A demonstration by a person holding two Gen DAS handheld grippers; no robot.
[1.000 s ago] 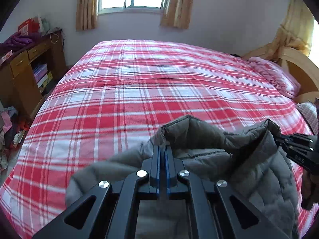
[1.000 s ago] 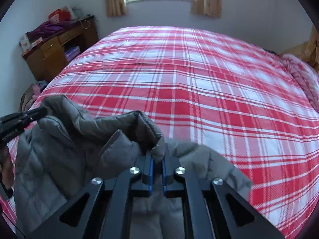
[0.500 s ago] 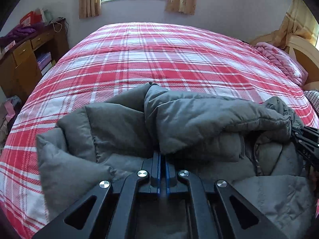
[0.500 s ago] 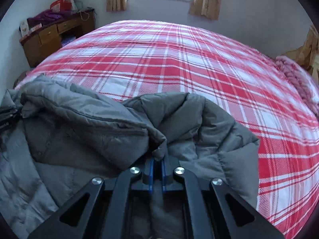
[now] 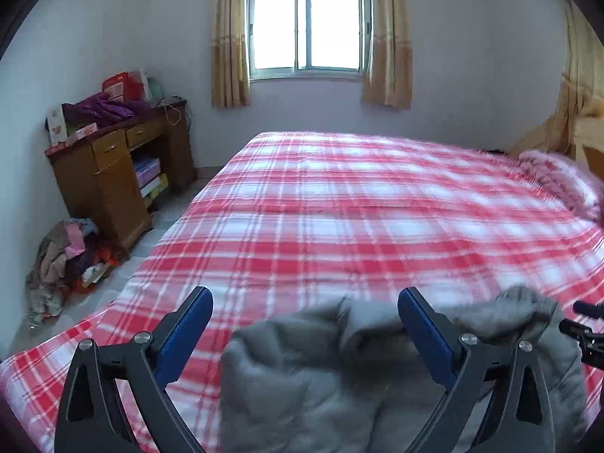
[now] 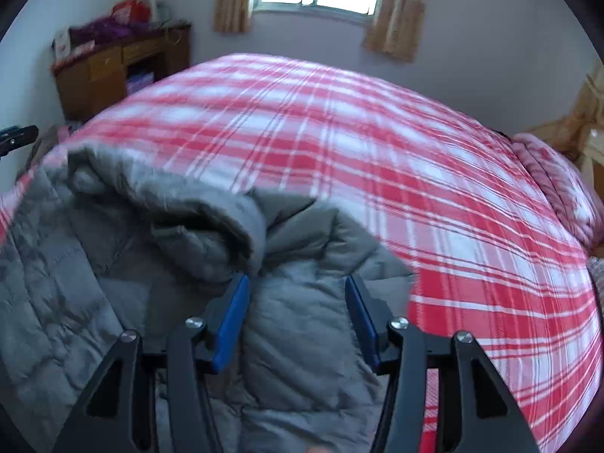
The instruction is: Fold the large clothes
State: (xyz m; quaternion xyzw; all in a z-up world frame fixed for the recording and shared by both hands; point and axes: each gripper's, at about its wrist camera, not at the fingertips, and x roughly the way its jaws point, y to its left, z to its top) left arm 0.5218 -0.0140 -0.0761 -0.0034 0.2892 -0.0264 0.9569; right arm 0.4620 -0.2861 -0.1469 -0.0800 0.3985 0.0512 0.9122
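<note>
A grey padded jacket (image 5: 339, 370) lies bunched on the near edge of the red and white plaid bed (image 5: 358, 207). My left gripper (image 5: 302, 298) is wide open above it, empty, with the jacket below and between the blue pads. In the right wrist view the jacket (image 6: 113, 264) spreads to the left with a rolled fold on top. My right gripper (image 6: 296, 287) is open over the jacket, holding nothing. The right gripper's tip also shows at the right edge of the left wrist view (image 5: 583, 324).
A wooden desk (image 5: 113, 173) with clutter stands left of the bed, with a heap of clothes (image 5: 64, 260) on the floor beside it. A pink blanket (image 5: 558, 177) lies at the bed's right end. A curtained window (image 5: 305, 26) is in the far wall.
Both grippers were shut on the jacket and have opened and let it go. The jacket now rests on the bed, and both cameras have tilted up and drawn back.
</note>
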